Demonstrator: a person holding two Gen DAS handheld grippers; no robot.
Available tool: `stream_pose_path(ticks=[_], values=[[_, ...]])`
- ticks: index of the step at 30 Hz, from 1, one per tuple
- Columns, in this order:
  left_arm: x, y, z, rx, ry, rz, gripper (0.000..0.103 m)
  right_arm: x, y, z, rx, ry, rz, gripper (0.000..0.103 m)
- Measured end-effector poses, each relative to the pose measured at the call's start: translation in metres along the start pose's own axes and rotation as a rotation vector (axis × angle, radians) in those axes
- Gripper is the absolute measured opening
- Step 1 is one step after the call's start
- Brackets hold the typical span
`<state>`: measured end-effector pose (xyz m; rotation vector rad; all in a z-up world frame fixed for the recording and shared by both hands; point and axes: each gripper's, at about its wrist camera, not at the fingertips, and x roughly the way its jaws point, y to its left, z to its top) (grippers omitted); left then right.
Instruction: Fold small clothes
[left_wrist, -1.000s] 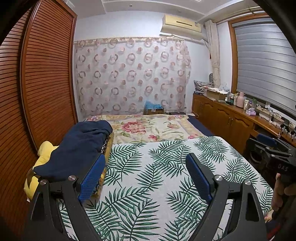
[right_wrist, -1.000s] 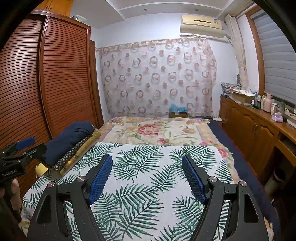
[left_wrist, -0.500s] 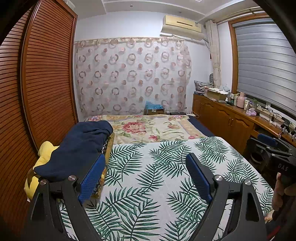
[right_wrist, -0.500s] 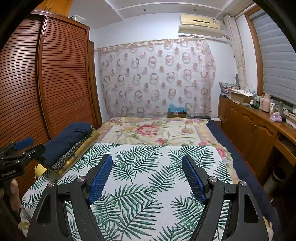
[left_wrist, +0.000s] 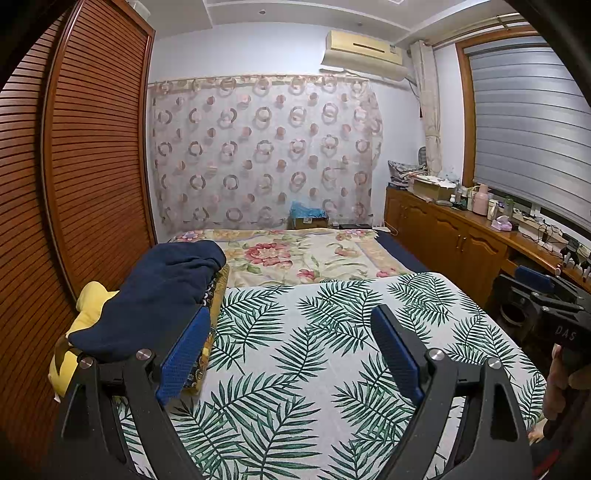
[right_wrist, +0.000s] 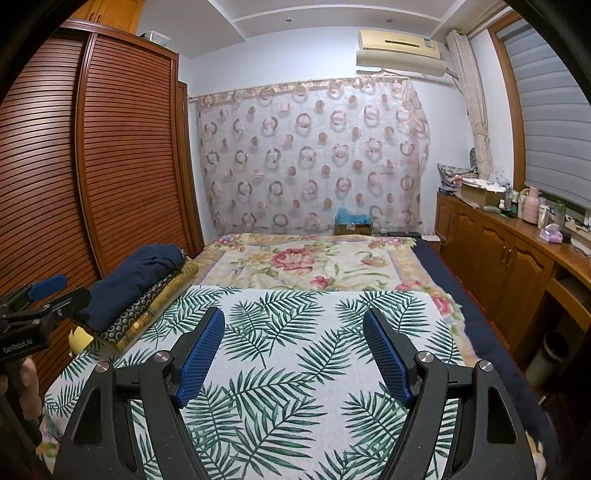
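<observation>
A pile of clothes lies at the bed's left edge: a dark navy garment (left_wrist: 162, 291) on top of a dark patterned cloth (right_wrist: 147, 301) and a yellow one (left_wrist: 86, 314). The navy garment also shows in the right wrist view (right_wrist: 136, 280). My left gripper (left_wrist: 290, 350) is open and empty above the palm-leaf sheet (left_wrist: 332, 332), just right of the pile. My right gripper (right_wrist: 293, 350) is open and empty over the same sheet (right_wrist: 303, 354), well right of the pile. Each gripper shows at the edge of the other's view.
A floral bedspread (left_wrist: 295, 254) covers the far half of the bed. A slatted wooden wardrobe (left_wrist: 92, 166) stands close on the left. A wooden sideboard (right_wrist: 509, 258) with bottles and boxes runs along the right wall. A curtain (right_wrist: 314, 155) hangs behind.
Both grippers have stayed open and nearly still; the views have shifted only slightly.
</observation>
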<state>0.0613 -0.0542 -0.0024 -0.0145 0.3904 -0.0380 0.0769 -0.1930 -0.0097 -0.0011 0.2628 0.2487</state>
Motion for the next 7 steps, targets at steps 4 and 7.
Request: stream_pose_path(ticks=[4, 7], values=[[0.0, -0.0003, -0.0005, -0.001, 0.001, 0.001, 0.089, -0.0005, -0.0006, 0.0005, 0.0, -0.001, -0.002, 0.079], [-0.0006, -0.0011, 0.0004, -0.002, 0.001, 0.001, 0.089, -0.0004, 0.0, 0.0009, 0.0, 0.002, -0.004, 0.079]])
